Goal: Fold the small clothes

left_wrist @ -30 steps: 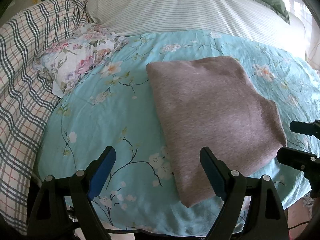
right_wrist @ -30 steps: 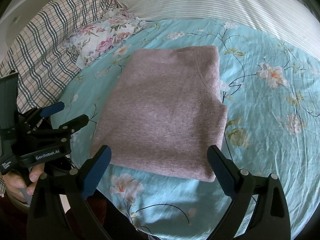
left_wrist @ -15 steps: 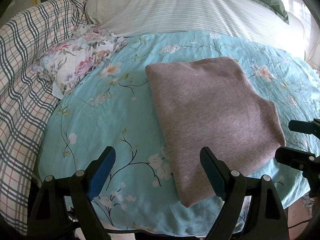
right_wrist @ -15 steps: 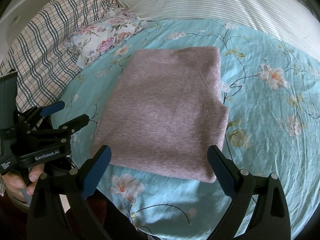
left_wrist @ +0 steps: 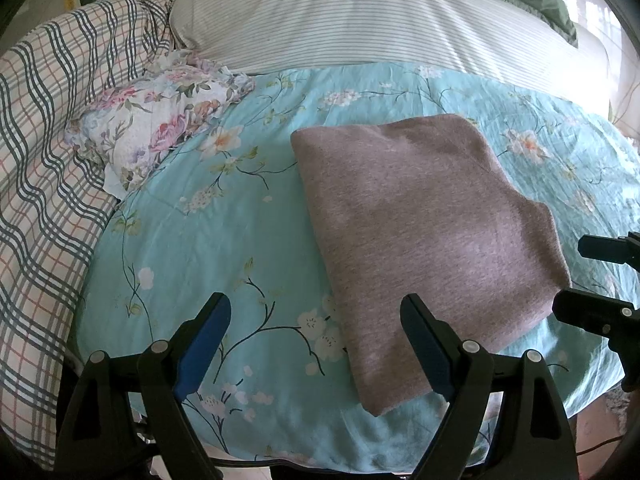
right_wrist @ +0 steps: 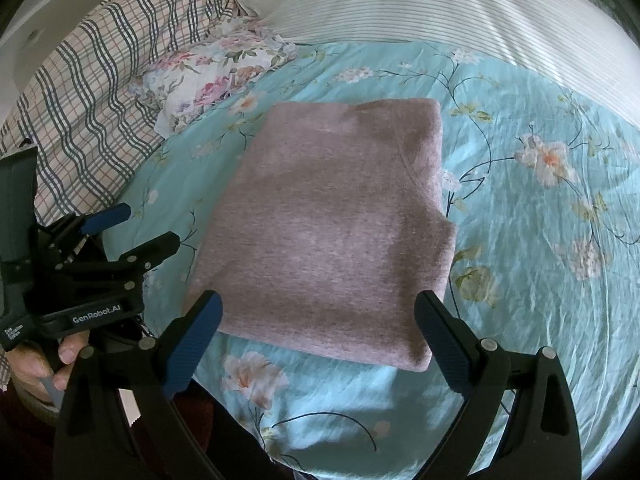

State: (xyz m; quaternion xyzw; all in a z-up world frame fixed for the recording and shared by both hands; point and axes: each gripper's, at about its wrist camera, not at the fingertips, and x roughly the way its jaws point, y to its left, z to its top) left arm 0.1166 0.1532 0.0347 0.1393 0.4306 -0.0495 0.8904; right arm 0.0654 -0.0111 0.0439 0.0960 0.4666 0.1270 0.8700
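On the floral sheet (left_wrist: 224, 248): mauve garment (right_wrist: 332, 232), apparently folded square, lying free. Left gripper (left_wrist: 316, 344) and right gripper (right_wrist: 318, 338) poised above, jaws apart, empty.

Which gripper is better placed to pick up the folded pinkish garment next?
Right. The right gripper frames the garment's near edge between open jaws; the left gripper sits off its left corner, mostly over bedsheet.

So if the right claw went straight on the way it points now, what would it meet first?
Most likely the folded mauve knit garment lying on the turquoise floral bedsheet. The open right claw frames its near edge with nothing in between, though depth is hard to judge.
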